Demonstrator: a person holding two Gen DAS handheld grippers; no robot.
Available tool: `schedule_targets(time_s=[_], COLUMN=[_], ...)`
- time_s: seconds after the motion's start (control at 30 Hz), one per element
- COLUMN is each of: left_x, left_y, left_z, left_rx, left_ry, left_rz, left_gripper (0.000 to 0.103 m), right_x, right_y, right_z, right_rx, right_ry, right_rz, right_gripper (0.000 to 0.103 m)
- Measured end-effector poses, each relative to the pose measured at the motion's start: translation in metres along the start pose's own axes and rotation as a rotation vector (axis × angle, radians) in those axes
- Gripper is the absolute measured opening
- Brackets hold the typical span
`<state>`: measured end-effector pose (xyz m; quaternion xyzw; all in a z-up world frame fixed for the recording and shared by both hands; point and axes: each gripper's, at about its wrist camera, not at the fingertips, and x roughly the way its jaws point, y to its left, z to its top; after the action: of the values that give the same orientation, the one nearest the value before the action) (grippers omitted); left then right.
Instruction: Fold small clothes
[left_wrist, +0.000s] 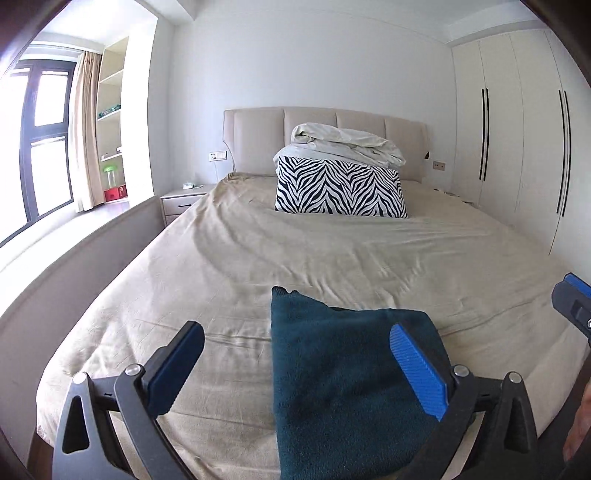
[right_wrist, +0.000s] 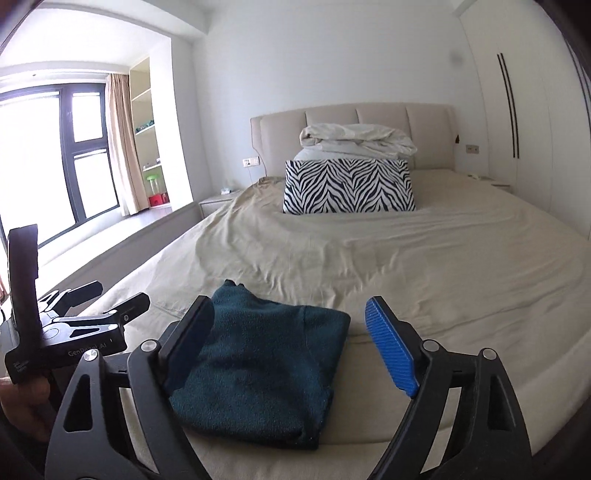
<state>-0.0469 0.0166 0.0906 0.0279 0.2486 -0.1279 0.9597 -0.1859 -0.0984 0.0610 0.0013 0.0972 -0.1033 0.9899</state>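
A dark teal garment (left_wrist: 332, 380) lies folded flat on the beige bed sheet (left_wrist: 258, 266) near the foot of the bed. It also shows in the right wrist view (right_wrist: 258, 365). My left gripper (left_wrist: 295, 365) is open and empty, held just above the garment's left part. My right gripper (right_wrist: 291, 343) is open and empty, held above the garment's near edge. The right gripper's tip shows at the right edge of the left wrist view (left_wrist: 572, 299). The left gripper's body shows at the left of the right wrist view (right_wrist: 74, 325).
A zebra-striped pillow (left_wrist: 340, 188) and a bundled white duvet (left_wrist: 347, 144) lie at the headboard. A nightstand (left_wrist: 181, 199) stands left of the bed, a white wardrobe (left_wrist: 517, 147) right. A low grey ledge (left_wrist: 74, 266) and window run along the left.
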Motion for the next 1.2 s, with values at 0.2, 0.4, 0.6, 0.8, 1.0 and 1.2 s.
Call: schedule_targets(time_s=[0.2, 0.4, 0.6, 0.8, 1.0, 1.2], left_x=[-0.002, 0.024, 0.044, 0.058, 0.063, 0.064], left_y=[0.008, 0.017, 0.017, 0.027, 0.031, 0.030], left_z=[0.009, -0.016, -0.056, -0.076, -0.081, -0.084], left_rx=[-0.001, -0.060, -0.071, -0.107, -0.115, -0.114], left_ry=[0.022, 0.188, 0.291, 0.351, 0.366, 0.377], left_rz=[0.126, 0.132, 0.091, 0.095, 0.093, 0.087], left_gripper=[0.103, 0.103, 0.103, 0.103, 0.103, 0.103], right_x=[-0.033, -0.012, 0.040, 0.082, 0.091, 0.094], right_y=[0.010, 0.020, 0.012, -0.013, -0.018, -0.015], right_z=[0.029, 0.023, -0.018, -0.057, -0.068, -0.070], right_rx=[0.015, -0.019, 0.027, 0.160, 0.145, 0.126], right_ry=[-0.074, 0.105, 0.332, 0.507, 0.527, 0.532], right_rz=[0.019, -0.040, -0.124, -0.165, -0.199, -0.201], right_gripper=[0.102, 0.103, 0.103, 0.103, 0.103, 0.103])
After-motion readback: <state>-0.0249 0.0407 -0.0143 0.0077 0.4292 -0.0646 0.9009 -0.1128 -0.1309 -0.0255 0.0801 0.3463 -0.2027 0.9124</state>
